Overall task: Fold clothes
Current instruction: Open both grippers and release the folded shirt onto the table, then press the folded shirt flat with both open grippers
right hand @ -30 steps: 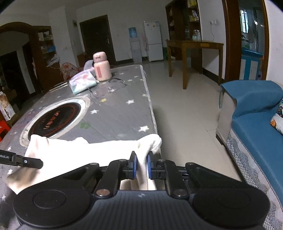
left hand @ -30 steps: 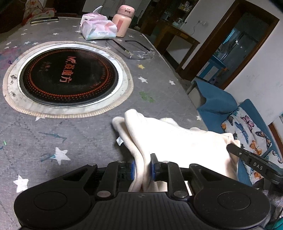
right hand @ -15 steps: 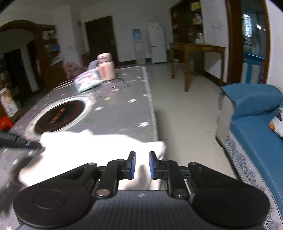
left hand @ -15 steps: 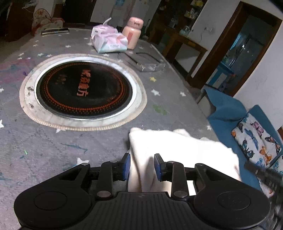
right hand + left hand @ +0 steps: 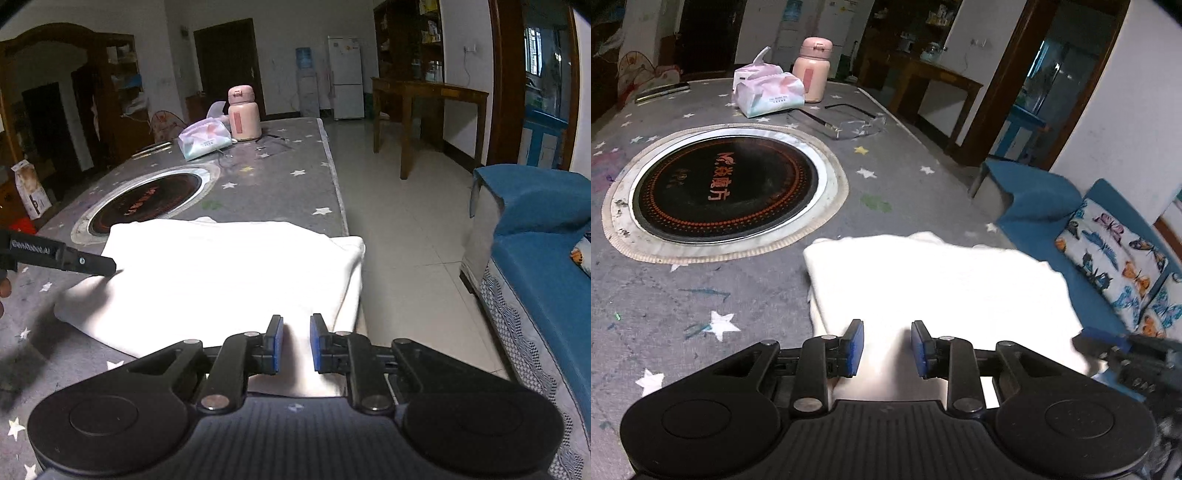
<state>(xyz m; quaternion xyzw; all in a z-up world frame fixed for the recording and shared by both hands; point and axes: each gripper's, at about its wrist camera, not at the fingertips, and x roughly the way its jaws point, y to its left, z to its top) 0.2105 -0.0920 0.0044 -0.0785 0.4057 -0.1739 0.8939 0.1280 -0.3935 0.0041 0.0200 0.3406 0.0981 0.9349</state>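
left tongs (image 5: 886, 347) parted, right tongs (image 5: 296, 341) narrowly parted, both angled downward

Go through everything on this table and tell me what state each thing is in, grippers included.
White cloth garment: folded, lying flat at the table's near edge.
Left gripper: jaws apart, cloth between them, pads not pressing.
Right gripper: jaws slightly apart, cloth between them, not pinched.
Pink insulated bottle: upright, lid shut.
Pastel tissue pack: opened, a tissue sticking up.
Clear-lens glasses: arms unfolded.
Round black induction cooktop: bare.

A white garment (image 5: 938, 284) is seen on a grey star-patterned worktop (image 5: 894, 162), a pink bottle (image 5: 812, 74) at upper left.
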